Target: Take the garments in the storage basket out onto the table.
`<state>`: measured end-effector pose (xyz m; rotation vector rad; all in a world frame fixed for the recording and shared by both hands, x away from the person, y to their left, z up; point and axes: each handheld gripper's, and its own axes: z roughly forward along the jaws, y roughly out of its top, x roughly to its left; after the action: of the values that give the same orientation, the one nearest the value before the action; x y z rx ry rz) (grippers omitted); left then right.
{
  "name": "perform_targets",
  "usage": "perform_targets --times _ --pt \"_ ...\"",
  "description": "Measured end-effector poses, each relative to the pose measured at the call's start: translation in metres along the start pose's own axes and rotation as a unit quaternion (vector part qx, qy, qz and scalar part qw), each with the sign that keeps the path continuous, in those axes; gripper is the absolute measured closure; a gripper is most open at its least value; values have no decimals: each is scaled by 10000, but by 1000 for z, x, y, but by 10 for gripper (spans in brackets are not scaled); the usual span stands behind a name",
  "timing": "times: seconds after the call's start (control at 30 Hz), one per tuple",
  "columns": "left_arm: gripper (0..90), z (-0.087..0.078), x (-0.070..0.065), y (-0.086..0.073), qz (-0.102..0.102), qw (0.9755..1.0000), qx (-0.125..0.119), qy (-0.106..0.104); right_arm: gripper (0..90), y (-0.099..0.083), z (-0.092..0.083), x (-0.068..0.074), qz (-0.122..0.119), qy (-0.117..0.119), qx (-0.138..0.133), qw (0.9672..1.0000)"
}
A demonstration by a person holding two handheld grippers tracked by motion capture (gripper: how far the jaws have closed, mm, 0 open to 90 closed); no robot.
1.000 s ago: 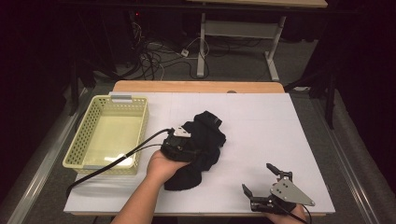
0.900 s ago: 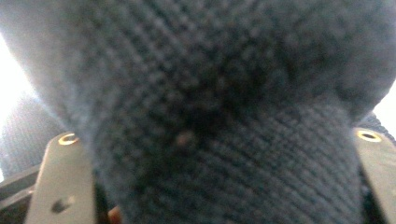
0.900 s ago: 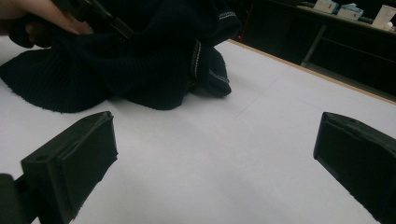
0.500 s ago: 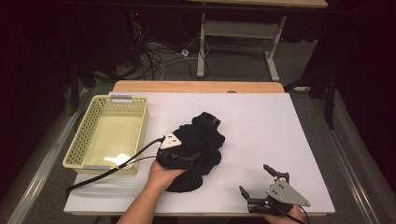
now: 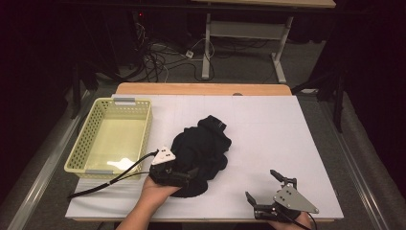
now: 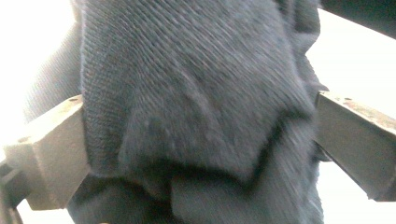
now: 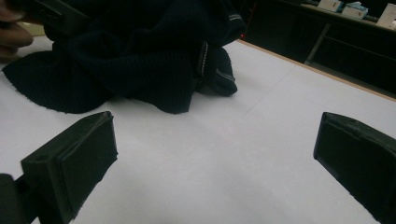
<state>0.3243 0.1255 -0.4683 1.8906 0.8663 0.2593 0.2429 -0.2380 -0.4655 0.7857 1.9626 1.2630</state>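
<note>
A crumpled black knitted garment (image 5: 203,148) lies in the middle of the white table. My left gripper (image 5: 191,175) points right into its near edge, held by a hand. Its jaws have just been opening and now stand wide apart. In the left gripper view the garment (image 6: 187,70) bulges between the two jaws of my left gripper (image 6: 201,140), loose rather than pinched. My right gripper (image 5: 261,184) rests near the table's front right, open, with nothing between its fingers. In the right gripper view its jaws (image 7: 215,158) frame bare table, with the garment (image 7: 140,60) beyond.
A pale yellow perforated basket (image 5: 84,143) stands at the table's left, and the left gripper's cable trails past its near corner. The white table top (image 5: 268,129) has bare room right of the garment. Cables and table legs lie on the floor behind.
My left gripper has slid toward the near edge along the garment's left side, and its grey plate has turned upward. The right gripper has stayed put.
</note>
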Motion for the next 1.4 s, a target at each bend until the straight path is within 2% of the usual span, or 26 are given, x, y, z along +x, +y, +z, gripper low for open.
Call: perform_targets --times 0.13,0.23,0.4,0.53,0.67,0.83,0.93,1.03,1.1,1.23,1.33,1.4 --pt "0 -10 -10 -9 111 9999 -3 100 1 0 -1 -2 34 0 -33 10000" --pt "0 -18 -16 -18 112 9998 -31 184 1 0 -1 -3 53 4 -43 10000" --pt "0 -27 -21 -33 4 9998 -88 154 1 2 -2 -3 44 21 -85 10000" --pt "0 -36 -23 -38 -126 9993 -242 241 1 4 1 -2 41 47 -102 9999" --pt "0 -45 -22 -43 -234 9987 -292 351 1 8 8 -1 41 101 -125 9999" --pt "0 -55 -25 -49 -204 9987 -237 391 1 13 22 0 69 189 -128 9997" --pt "0 -62 -25 -54 -406 9972 -404 476 1 16 31 3 58 271 -133 9995" --pt "0 -66 -23 -58 -545 9961 -406 566 1 19 40 6 49 350 -129 9993" --pt "0 -66 -22 -59 -526 9968 -296 517 1 21 44 8 96 407 -168 9990" --pt "0 -63 -22 -56 -518 9978 -309 259 1 21 50 13 118 488 -122 9987" --pt "0 -57 -20 -55 -245 9994 -244 44 1 19 54 14 179 533 -64 9984" --pt "30 -54 -20 -54 -67 9998 -172 -22 1 18 56 14 196 520 -45 9984"
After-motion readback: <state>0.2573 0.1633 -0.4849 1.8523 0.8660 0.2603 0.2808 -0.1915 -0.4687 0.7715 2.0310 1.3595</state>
